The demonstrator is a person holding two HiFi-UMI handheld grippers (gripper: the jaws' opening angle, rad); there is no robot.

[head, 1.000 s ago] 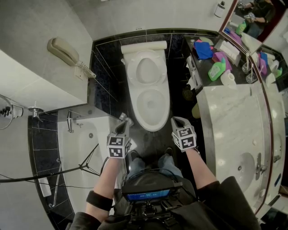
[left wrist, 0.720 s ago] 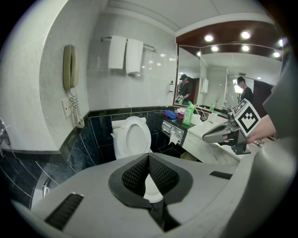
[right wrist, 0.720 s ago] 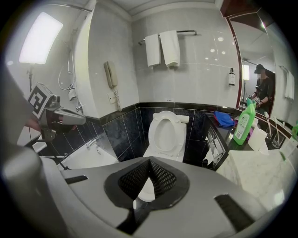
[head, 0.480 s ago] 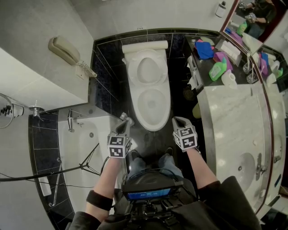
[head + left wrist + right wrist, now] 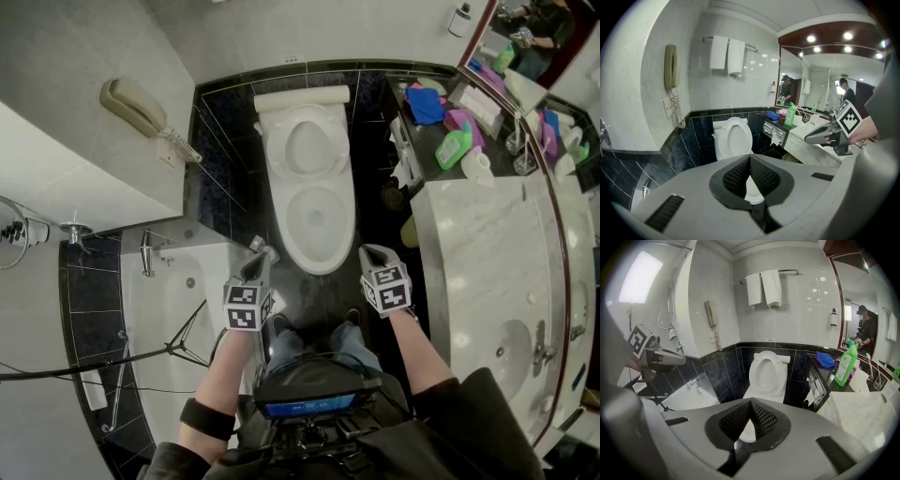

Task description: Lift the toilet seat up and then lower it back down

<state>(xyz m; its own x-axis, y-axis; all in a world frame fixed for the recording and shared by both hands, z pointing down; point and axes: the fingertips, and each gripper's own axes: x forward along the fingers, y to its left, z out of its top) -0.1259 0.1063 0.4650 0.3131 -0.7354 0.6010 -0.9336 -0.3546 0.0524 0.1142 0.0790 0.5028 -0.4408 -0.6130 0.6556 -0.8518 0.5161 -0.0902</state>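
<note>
The white toilet [image 5: 317,217] stands against the far wall, its seat and lid [image 5: 307,145] raised against the tank. The upright seat [image 5: 734,137] shows in the left gripper view and again, as the same seat [image 5: 767,370], in the right gripper view. My left gripper [image 5: 259,255] hovers in front of the bowl's left side, shut with nothing in it. My right gripper [image 5: 369,253] hangs at the bowl's front right, also shut and empty. Neither touches the toilet. Each gripper view shows its own jaws meeting at the tips, left gripper [image 5: 750,160] and right gripper [image 5: 750,403].
A wall phone [image 5: 134,109] hangs on the left, above a white bathtub [image 5: 178,281]. A marble counter [image 5: 487,253] with bottles [image 5: 452,145] and a sink runs along the right. Paper holders [image 5: 401,155] and a bin [image 5: 407,230] sit beside the toilet. Towels [image 5: 764,287] hang above.
</note>
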